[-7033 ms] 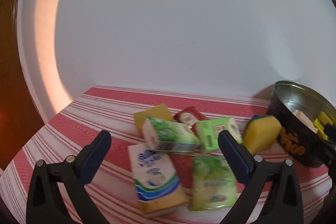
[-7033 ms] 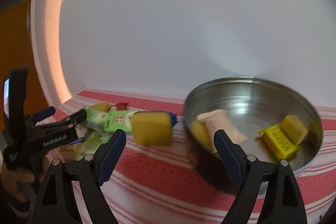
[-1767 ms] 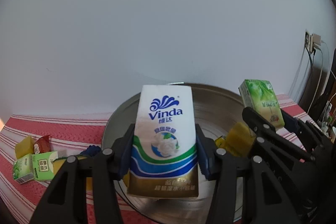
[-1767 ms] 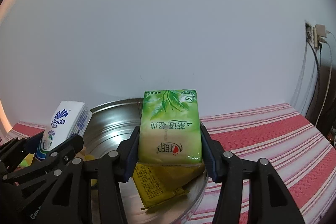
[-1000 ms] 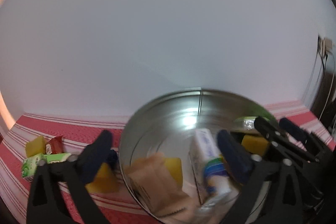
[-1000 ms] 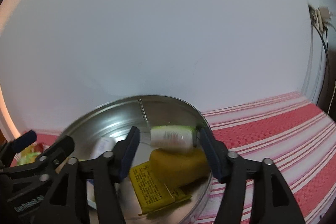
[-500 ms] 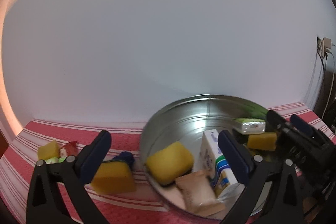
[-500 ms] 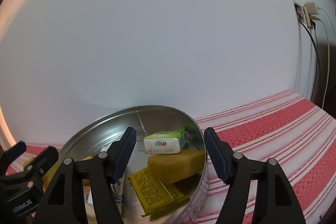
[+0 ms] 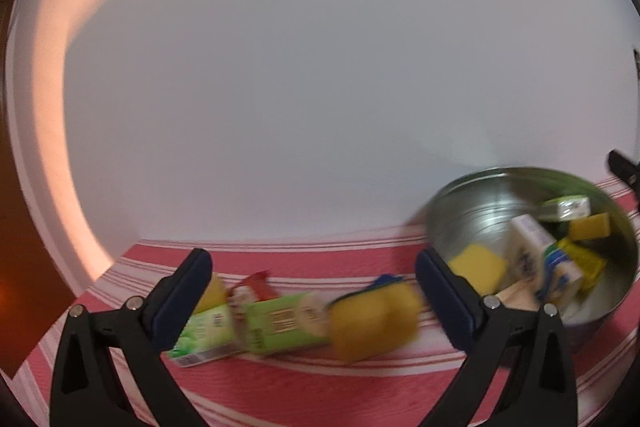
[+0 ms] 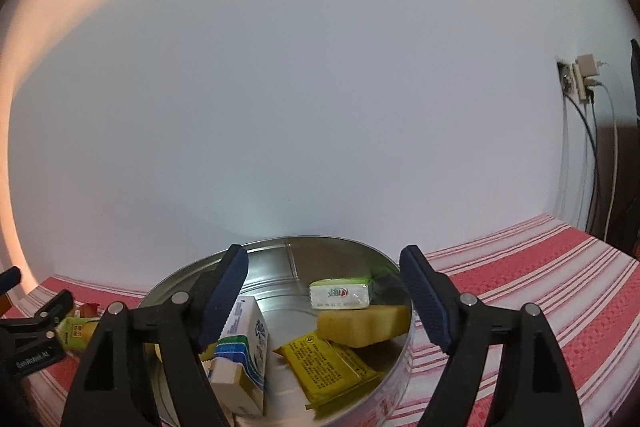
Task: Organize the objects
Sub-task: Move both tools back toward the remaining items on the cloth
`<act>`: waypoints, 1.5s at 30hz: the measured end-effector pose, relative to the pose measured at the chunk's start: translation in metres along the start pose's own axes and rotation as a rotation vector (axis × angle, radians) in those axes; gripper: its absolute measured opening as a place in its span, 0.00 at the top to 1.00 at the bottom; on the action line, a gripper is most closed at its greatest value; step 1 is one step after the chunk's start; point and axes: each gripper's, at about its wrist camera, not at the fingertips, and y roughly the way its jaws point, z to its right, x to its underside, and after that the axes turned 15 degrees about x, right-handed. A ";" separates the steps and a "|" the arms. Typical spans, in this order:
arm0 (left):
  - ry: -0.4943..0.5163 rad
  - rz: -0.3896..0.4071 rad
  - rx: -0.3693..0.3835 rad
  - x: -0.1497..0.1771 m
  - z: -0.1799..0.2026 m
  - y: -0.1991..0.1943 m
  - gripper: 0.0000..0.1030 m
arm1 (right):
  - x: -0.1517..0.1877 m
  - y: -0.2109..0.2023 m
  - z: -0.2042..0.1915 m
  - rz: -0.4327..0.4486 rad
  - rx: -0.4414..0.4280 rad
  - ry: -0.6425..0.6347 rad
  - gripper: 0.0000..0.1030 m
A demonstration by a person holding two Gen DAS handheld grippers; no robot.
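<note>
A round metal tin [image 10: 288, 259] stands on the red striped cloth and holds a white and blue Vinda tissue pack [image 10: 242, 347], a green tissue pack [image 10: 340, 293], a yellow sponge [image 10: 362, 323] and a yellow packet [image 10: 324, 363]. My right gripper [image 10: 324, 301] is open and empty above the tin. My left gripper [image 9: 312, 291] is open and empty over loose items left of the tin [image 9: 472, 195]: a yellow and blue sponge [image 9: 374, 319], green tissue packs [image 9: 256, 325], a red sachet [image 9: 256, 289] and a small yellow block [image 9: 214, 293]. The left wrist view is blurred.
A white wall runs close behind the table. A wall socket with plugs and cables [image 10: 580, 79] is at the far right. A brown door or cabinet [image 9: 20, 227] stands at the left. The left gripper's body shows in the right wrist view [image 10: 36, 339].
Both grippers let go of their tissue packs, which now lie in the tin. My left gripper has swung left toward the loose items. The right gripper stays over the tin.
</note>
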 end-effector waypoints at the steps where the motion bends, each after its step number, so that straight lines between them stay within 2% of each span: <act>1: -0.006 0.000 -0.011 0.002 -0.005 0.001 0.01 | 0.001 -0.001 -0.001 0.005 0.009 0.000 0.22; 7: -0.083 -0.012 -0.042 0.012 -0.031 0.011 0.01 | 0.010 -0.008 -0.014 0.002 0.026 0.001 0.22; 12: -0.075 -0.011 -0.047 0.015 -0.036 0.004 0.01 | 0.015 -0.028 -0.021 -0.002 0.020 -0.015 0.22; 17: -0.104 -0.030 -0.017 0.023 -0.052 0.000 0.01 | 0.011 -0.051 -0.031 -0.017 -0.006 -0.039 0.22; 25: -0.180 -0.057 -0.022 0.031 -0.085 -0.007 0.01 | 0.019 -0.071 -0.056 -0.036 -0.067 -0.098 0.22; 29: -0.205 -0.076 -0.022 0.034 -0.095 -0.007 0.01 | 0.023 -0.075 -0.064 -0.049 -0.109 -0.125 0.22; 36: -0.230 -0.119 -0.070 0.040 -0.115 -0.004 0.01 | 0.033 -0.089 -0.097 -0.057 -0.177 -0.211 0.22; 39: -0.255 -0.142 -0.080 0.042 -0.128 0.000 0.01 | 0.038 -0.088 -0.112 -0.096 -0.228 -0.230 0.22; 45: -0.307 -0.173 -0.149 0.048 -0.155 0.004 0.01 | 0.050 -0.092 -0.150 -0.190 -0.356 -0.302 0.22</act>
